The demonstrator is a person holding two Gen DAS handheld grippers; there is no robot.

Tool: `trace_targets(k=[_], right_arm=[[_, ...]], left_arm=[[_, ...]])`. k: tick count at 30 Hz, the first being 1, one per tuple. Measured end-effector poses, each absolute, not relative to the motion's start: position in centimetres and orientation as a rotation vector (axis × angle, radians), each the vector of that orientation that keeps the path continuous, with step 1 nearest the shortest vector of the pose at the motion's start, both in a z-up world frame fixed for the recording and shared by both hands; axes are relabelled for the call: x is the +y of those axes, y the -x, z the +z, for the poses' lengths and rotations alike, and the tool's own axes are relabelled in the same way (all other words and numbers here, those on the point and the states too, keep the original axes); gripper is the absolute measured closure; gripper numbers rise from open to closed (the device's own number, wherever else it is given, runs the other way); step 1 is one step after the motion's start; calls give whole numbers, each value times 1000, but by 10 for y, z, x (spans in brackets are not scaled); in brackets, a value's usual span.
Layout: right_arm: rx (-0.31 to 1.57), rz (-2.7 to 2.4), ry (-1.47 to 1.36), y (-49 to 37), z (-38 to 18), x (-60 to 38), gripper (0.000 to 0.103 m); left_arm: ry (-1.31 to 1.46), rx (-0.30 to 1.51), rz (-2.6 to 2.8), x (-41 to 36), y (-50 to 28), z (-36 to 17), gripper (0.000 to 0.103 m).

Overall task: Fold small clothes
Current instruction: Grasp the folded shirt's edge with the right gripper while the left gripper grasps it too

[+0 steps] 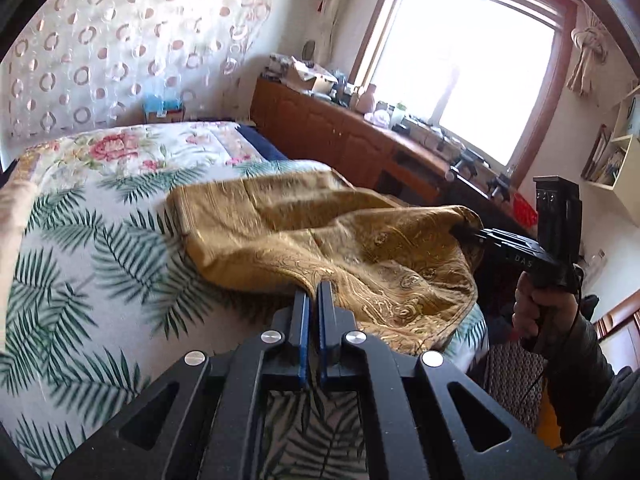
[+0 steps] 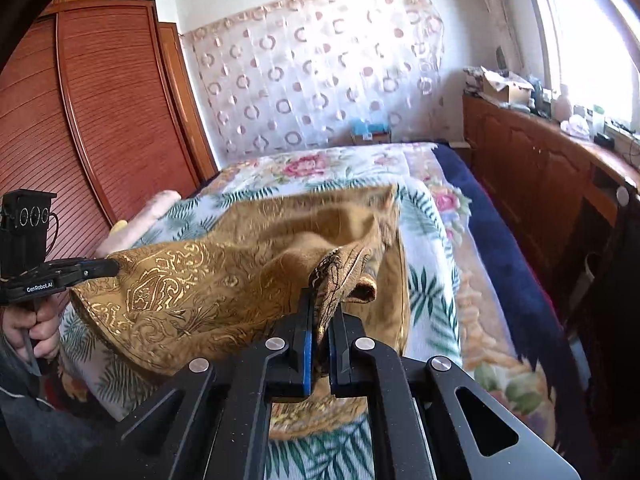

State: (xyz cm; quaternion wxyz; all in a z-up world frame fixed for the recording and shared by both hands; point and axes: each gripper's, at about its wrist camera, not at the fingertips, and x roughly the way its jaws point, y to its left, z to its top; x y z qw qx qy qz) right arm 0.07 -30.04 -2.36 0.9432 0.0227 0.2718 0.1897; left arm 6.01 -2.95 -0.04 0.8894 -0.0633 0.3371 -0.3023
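Fingers of left gripper pinched shut on gold cloth at bed's near edge, right gripper clamped on its other near corner, cloth raised between them, "GenRobot.AI" legible on left gripper body

Daylight floods in from the window, which is blown out to plain white in the left wrist view and flares along the upper right edge of the right wrist view. The room is bright, with soft shadows in the folds of the golden cloth and below it on the bed. Both views bend strongly toward their edges, with dark corners. The cloth and leaf-print cover are smeared by motion blur; the wardrobe stays fairly sharp.
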Motion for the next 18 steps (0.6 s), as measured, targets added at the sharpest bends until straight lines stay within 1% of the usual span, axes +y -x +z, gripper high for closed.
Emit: trace_targets(k=[3,6,12,14,15,16,18], right_arm=[[554,380,-29,-7,-18,-299,98],[582,362,8,-9,-24,-294,98],[672,340,-5,-4,-55,-288,97],[702,310,8,-5,-66,-288,86],[715,283,25,-6,-70,-287,73],[726,260,35,-7,-74,-288,63],[749,243,23,-9,-83,-289,56]], left_arm=[[138,690,-623,-28,-64,5,99],[108,687,-625,-32,-61,5,99],[74,757,-627,-34,-52,-22,99],[69,774,-624,-34,-50,-28,99],[69,784,-623,-34,-50,-32,99],[69,791,-622,-33,-49,-35,99],[67,798,-618,-33,-49,-38,99]])
